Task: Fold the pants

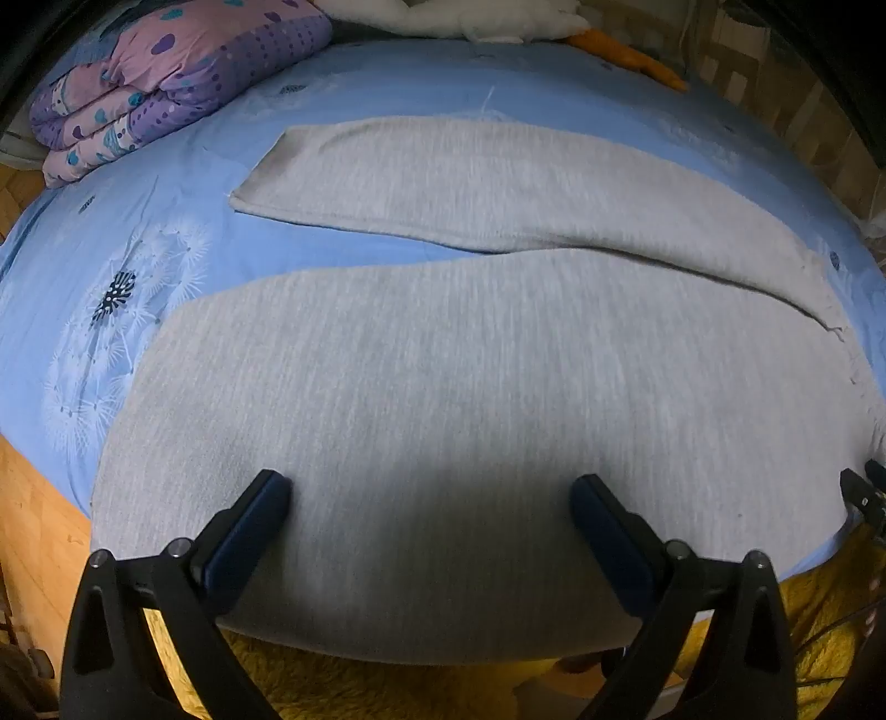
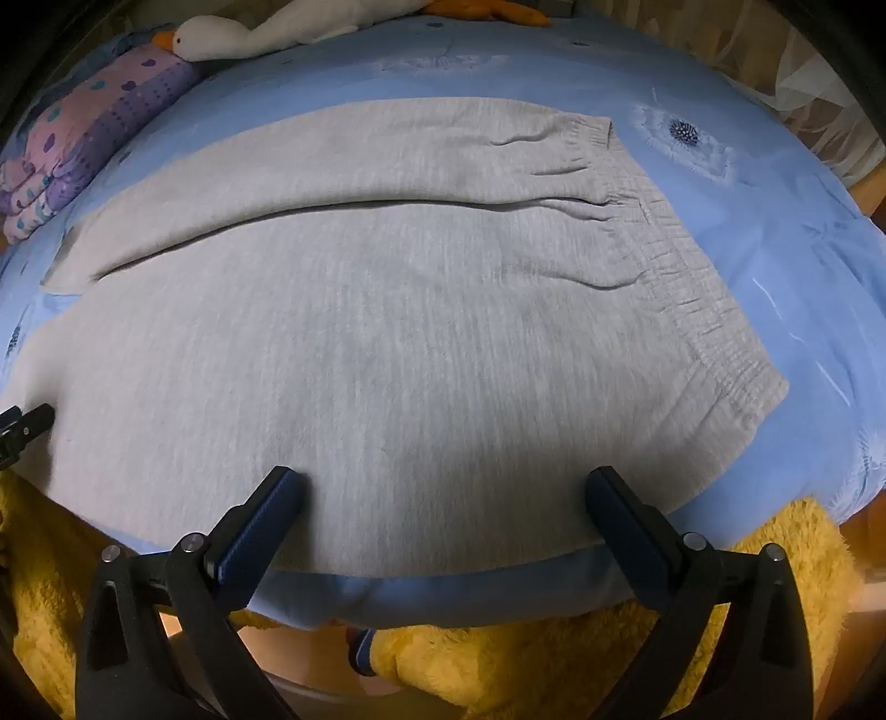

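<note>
Grey sweatpants (image 1: 443, 376) lie flat on a blue bedsheet (image 1: 99, 266), legs spread apart toward the left, the far leg (image 1: 443, 177) angled away. In the right wrist view the pants (image 2: 360, 343) show their elastic waistband (image 2: 692, 288) at the right. My left gripper (image 1: 432, 487) is open above the near leg's front edge. My right gripper (image 2: 443, 482) is open above the near edge of the hip area. Each gripper's tip shows at the other view's edge: the right one (image 1: 864, 487), the left one (image 2: 27, 421).
A folded purple and pink quilt (image 1: 166, 77) lies at the far left of the bed. A white plush goose (image 2: 266, 33) lies along the far edge. A yellow fuzzy garment (image 2: 554, 653) and a wooden floor (image 1: 33, 526) are below the near bed edge.
</note>
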A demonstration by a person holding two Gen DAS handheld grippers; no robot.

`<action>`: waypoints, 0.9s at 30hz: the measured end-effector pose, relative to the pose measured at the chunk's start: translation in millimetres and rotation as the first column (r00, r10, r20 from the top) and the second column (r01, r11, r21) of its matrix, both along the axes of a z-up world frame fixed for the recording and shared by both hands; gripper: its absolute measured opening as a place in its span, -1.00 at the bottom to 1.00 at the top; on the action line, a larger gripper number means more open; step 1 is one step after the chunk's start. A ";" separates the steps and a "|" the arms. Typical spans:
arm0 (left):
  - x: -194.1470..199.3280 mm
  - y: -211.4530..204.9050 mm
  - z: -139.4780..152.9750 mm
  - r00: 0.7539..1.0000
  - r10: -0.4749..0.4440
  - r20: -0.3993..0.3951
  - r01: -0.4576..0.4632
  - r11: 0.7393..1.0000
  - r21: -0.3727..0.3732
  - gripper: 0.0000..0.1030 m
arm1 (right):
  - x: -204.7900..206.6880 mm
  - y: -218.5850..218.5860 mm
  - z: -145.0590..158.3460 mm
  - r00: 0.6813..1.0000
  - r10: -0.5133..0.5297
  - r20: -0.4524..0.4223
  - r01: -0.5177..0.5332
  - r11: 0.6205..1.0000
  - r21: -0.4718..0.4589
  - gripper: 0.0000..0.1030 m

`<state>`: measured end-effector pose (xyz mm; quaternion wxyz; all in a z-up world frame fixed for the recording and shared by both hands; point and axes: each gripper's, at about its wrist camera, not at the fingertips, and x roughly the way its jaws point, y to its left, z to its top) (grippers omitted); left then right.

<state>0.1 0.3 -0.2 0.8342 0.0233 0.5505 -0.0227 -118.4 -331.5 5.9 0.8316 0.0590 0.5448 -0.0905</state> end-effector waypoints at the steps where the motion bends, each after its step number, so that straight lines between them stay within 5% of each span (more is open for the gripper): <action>1: 0.1 0.2 0.0 1.000 0.000 0.000 0.000 1.000 0.001 1.00 | -0.1 0.0 0.1 1.000 0.000 0.003 0.000 1.000 0.002 1.00; 27: -3.2 -2.8 -1.5 1.000 -0.004 0.005 0.004 0.999 0.035 1.00 | 1.4 0.7 0.8 1.000 0.001 0.002 -0.001 1.000 -0.002 1.00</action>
